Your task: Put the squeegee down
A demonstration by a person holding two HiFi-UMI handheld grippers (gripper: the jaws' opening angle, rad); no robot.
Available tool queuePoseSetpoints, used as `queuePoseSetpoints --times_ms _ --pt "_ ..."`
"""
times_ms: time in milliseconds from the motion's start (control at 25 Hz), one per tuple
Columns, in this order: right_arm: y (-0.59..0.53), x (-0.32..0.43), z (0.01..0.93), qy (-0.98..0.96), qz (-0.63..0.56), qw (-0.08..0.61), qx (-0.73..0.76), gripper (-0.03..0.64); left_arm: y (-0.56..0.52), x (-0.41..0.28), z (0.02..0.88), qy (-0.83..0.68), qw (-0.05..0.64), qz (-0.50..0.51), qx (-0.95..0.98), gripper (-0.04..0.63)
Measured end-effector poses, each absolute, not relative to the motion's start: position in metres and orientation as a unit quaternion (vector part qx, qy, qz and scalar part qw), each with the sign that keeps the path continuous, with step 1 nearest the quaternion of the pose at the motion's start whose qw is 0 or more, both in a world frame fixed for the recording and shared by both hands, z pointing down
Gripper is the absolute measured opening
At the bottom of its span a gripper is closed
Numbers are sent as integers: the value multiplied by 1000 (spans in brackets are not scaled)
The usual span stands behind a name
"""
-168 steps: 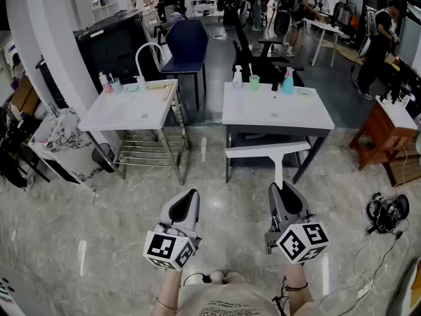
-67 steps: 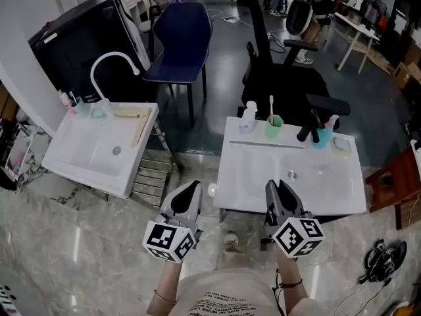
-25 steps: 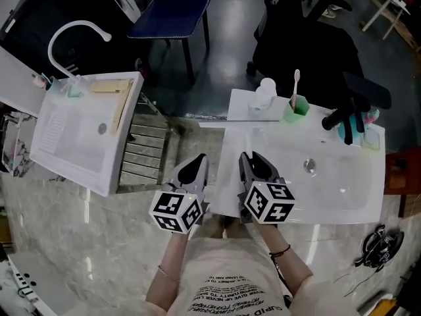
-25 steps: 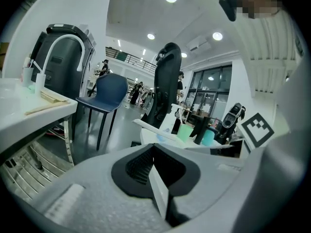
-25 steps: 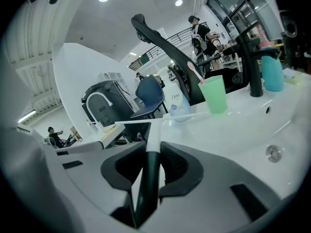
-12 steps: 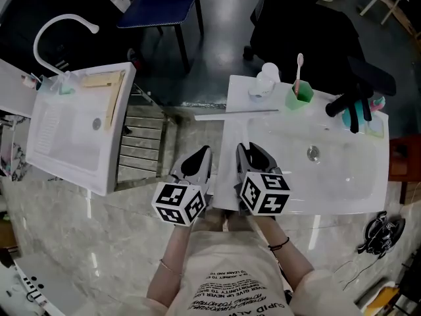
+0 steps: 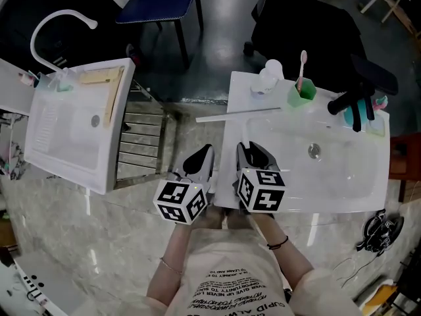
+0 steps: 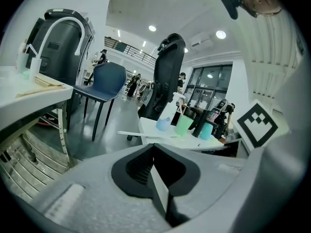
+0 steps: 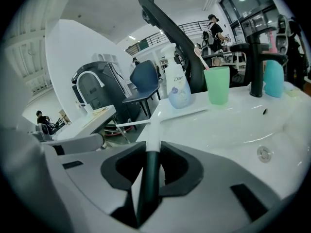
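The squeegee (image 7: 238, 114) has a long white blade and a dark handle. My right gripper (image 7: 248, 149) is shut on that handle, near the front left corner of the white sink counter (image 7: 342, 176). The blade lies crosswise over the counter's left back part and sticks out past its left edge. In the right gripper view the handle (image 9: 147, 178) runs up between the jaws of the right gripper (image 9: 148, 154) to the blade (image 9: 131, 124). I cannot tell whether the blade touches the counter. My left gripper (image 7: 202, 155) hangs beside the counter, shut and empty (image 8: 154, 154).
At the back of the counter stand a soap bottle (image 7: 268, 78), a green cup with a toothbrush (image 7: 300, 94), a black tap (image 7: 352, 101) and a teal cup (image 7: 365, 114). A second sink (image 7: 66, 130) and a metal rack (image 7: 141, 143) are to the left.
Both grippers have sunk a little toward the counter's front left corner. The right one still grips the squeegee, whose blade stays over the counter's left edge.
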State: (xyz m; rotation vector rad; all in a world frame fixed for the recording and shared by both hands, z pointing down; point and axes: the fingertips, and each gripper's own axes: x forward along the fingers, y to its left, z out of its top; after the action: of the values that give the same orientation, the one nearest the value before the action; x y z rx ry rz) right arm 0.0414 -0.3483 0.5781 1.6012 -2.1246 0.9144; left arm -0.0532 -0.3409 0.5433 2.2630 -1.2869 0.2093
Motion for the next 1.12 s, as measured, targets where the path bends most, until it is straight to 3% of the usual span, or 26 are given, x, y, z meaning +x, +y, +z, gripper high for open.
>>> queuePoseSetpoints --times_ms 760,1120 --pt "-353 45 556 -770 319 113 541 135 -341 -45 526 -455 244 72 854 22" --pt "-349 57 520 -789 286 75 539 33 -334 -33 491 -424 199 60 882 21"
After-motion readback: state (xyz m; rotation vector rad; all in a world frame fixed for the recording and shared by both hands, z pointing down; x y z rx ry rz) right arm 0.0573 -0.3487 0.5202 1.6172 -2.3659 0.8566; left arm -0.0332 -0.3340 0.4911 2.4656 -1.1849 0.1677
